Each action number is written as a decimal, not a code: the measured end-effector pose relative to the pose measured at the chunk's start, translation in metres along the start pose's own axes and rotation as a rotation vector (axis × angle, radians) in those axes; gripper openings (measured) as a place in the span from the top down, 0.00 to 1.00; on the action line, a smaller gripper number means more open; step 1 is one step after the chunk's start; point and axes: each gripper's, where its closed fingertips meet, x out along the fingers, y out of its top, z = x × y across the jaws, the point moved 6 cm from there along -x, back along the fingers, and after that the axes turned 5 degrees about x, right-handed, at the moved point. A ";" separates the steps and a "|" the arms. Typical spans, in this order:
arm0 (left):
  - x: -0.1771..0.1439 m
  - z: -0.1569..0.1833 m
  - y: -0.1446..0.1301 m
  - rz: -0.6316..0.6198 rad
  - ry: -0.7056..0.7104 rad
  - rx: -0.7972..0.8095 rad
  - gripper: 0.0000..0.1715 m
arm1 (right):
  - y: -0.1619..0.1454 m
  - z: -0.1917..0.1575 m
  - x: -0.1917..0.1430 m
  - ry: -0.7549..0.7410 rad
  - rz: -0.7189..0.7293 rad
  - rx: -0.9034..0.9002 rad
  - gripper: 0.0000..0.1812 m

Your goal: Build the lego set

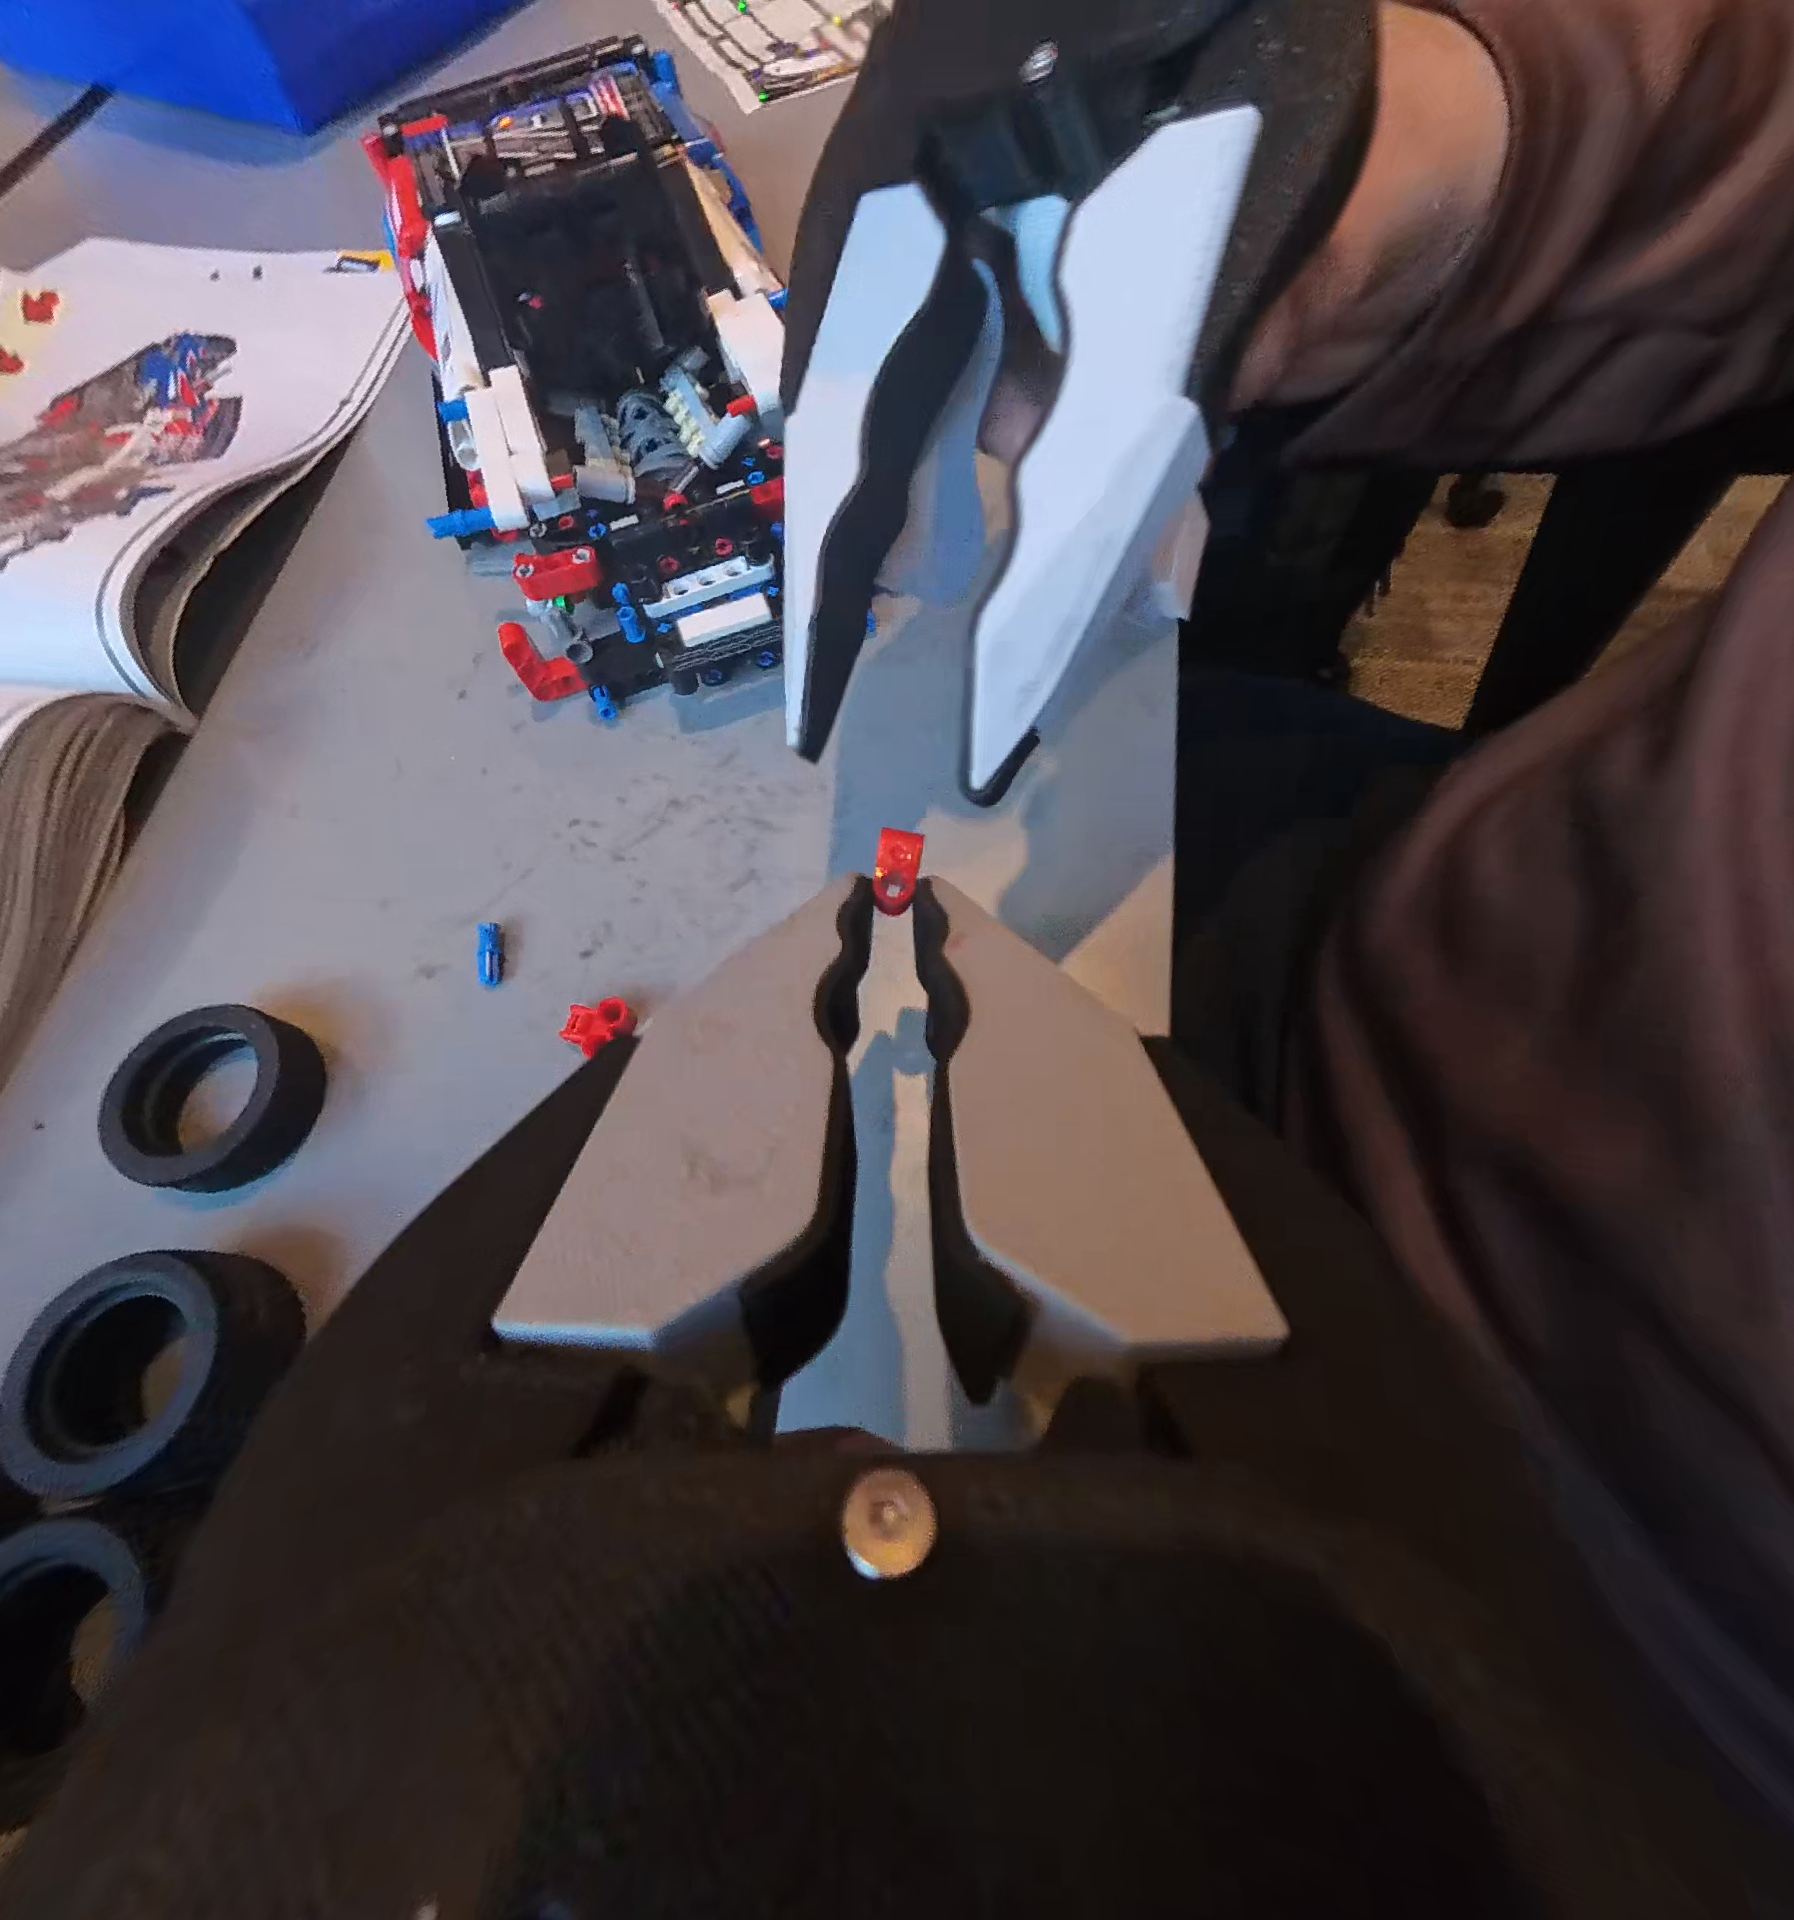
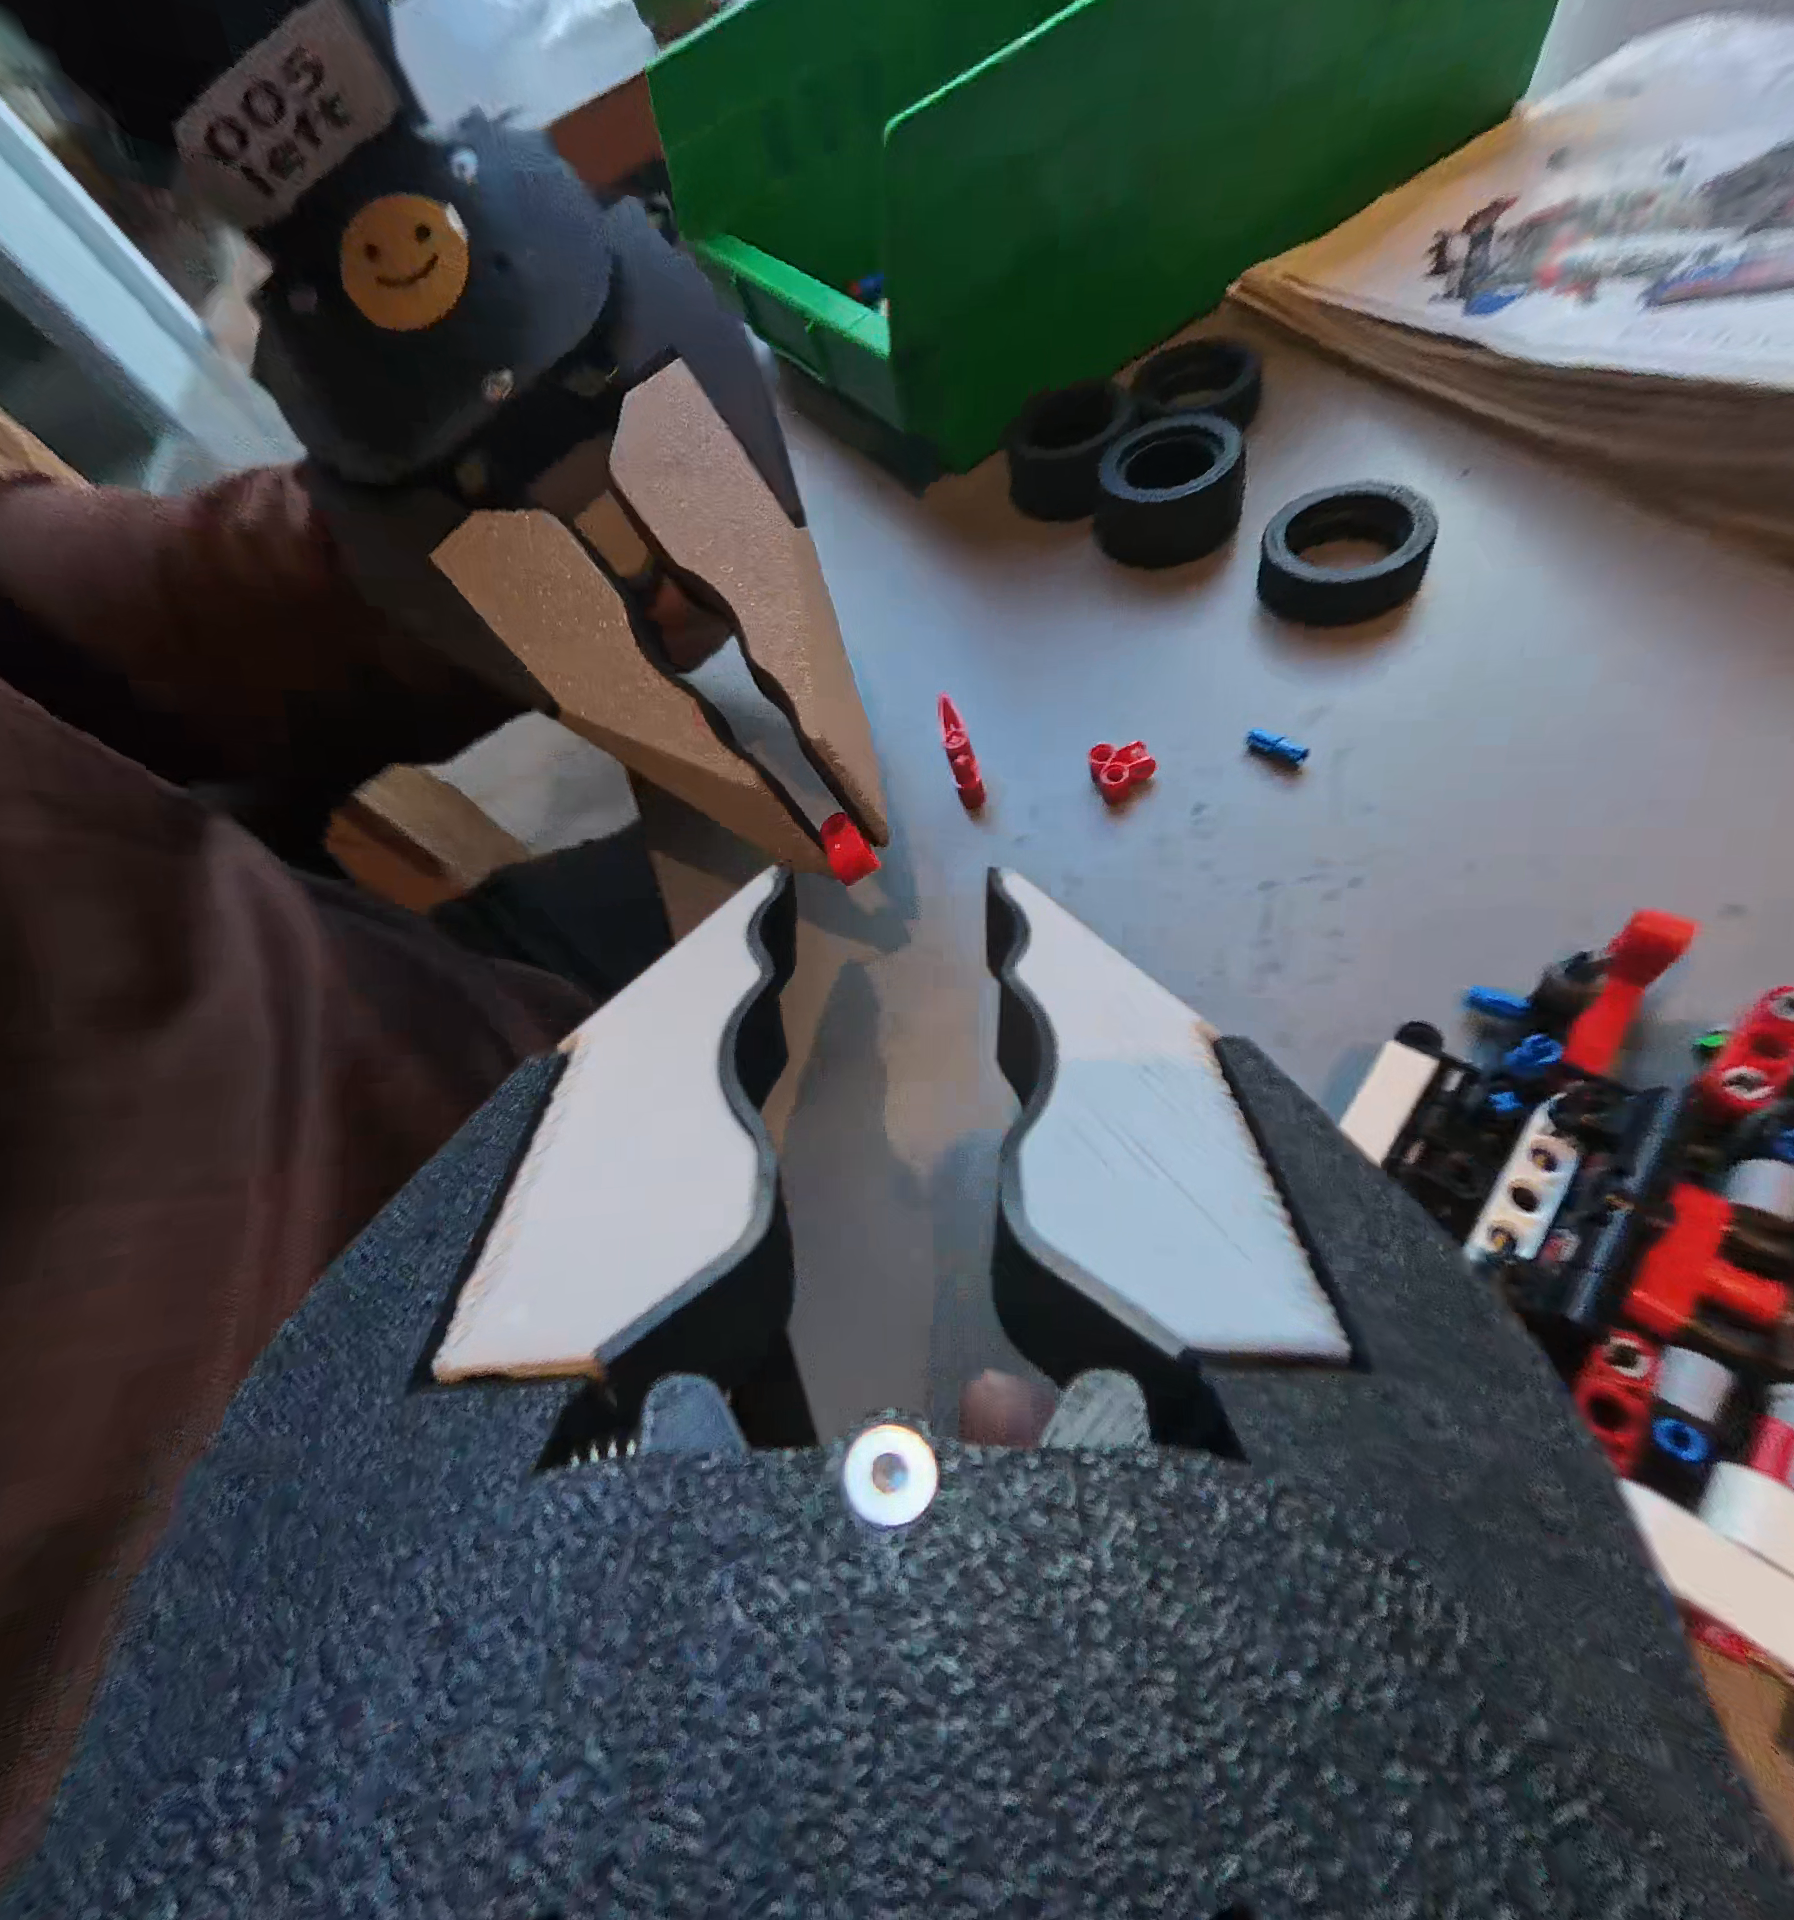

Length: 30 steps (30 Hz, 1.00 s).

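Four tyres (image 2: 1345,556) unfitted, car (image 1: 602,416) half-built; your left gripper (image 1: 893,883) pinches a red connector (image 1: 895,868), right gripper (image 2: 888,883) jaws wide.

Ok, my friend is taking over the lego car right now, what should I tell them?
Left hand-held gripper: shut on a small red connector, held above the table.
Right hand-held gripper: open, empty, facing it.
Loose on the table: red pin, red connector piece, blue pin, four black tyres.
Done: the car chassis is partly built.
Left: fit the held piece, loose parts and tyres.
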 end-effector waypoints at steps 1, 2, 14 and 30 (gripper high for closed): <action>0.001 -0.001 0.000 0.000 -0.006 -0.013 0.97 | -0.001 0.000 -0.001 -0.019 -0.001 -0.048 0.80; 0.001 -0.001 -0.001 0.005 -0.019 -0.017 0.97 | -0.001 -0.001 -0.002 -0.037 -0.006 -0.096 0.81; 0.016 0.005 -0.005 -0.003 -0.126 -0.018 0.97 | -0.011 -0.001 -0.009 -0.044 0.018 -0.243 0.84; 0.011 -0.004 0.008 0.021 0.231 -0.080 0.98 | 0.003 0.006 -0.002 -0.054 0.119 0.000 0.92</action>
